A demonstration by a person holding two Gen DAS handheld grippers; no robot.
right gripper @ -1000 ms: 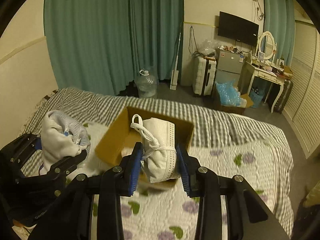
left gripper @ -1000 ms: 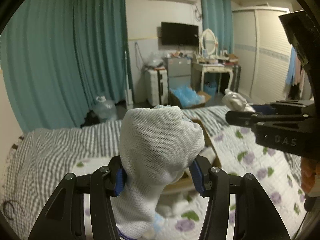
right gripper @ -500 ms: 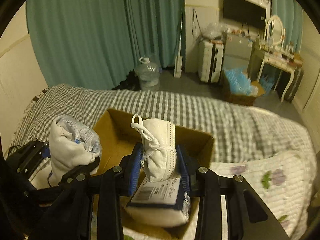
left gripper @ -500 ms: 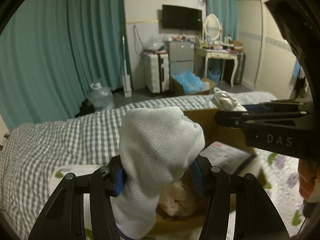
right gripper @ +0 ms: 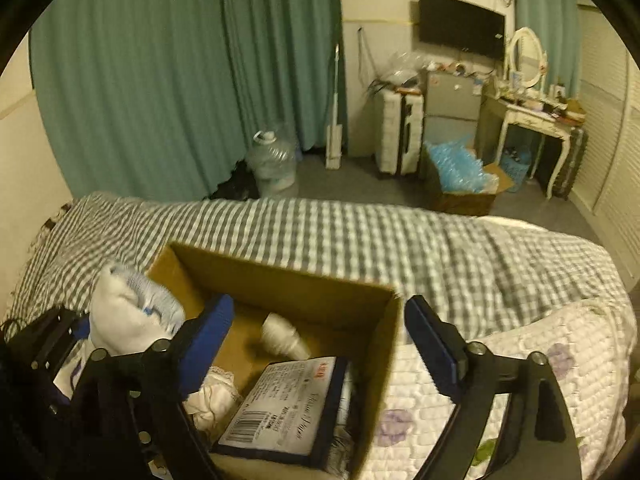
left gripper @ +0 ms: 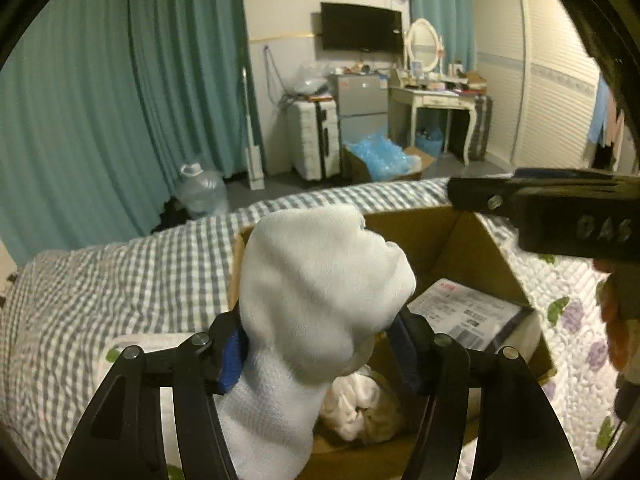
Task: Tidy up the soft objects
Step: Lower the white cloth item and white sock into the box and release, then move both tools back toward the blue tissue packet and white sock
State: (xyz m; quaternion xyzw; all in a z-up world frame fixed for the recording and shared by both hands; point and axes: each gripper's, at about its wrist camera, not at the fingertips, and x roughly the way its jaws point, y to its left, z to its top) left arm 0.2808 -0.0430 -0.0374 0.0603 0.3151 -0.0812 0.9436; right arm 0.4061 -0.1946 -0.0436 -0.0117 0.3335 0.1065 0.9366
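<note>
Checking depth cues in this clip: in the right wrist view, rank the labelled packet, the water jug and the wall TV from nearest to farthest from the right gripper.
1. Labelled packet: in the cardboard box, just below the right gripper.
2. Water jug: on the floor beyond the bed, by the curtain.
3. Wall TV: on the far wall, upper right.

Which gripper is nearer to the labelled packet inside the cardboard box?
Right. The open right gripper hangs directly over the labelled packet in the cardboard box. The left gripper, holding a white sock, is off to the packet's left.

Right hand-held gripper (right gripper: pixel 316 344) spread, perhaps sock (right gripper: pixel 285 339) in box (right gripper: pixel 280 280)
</note>
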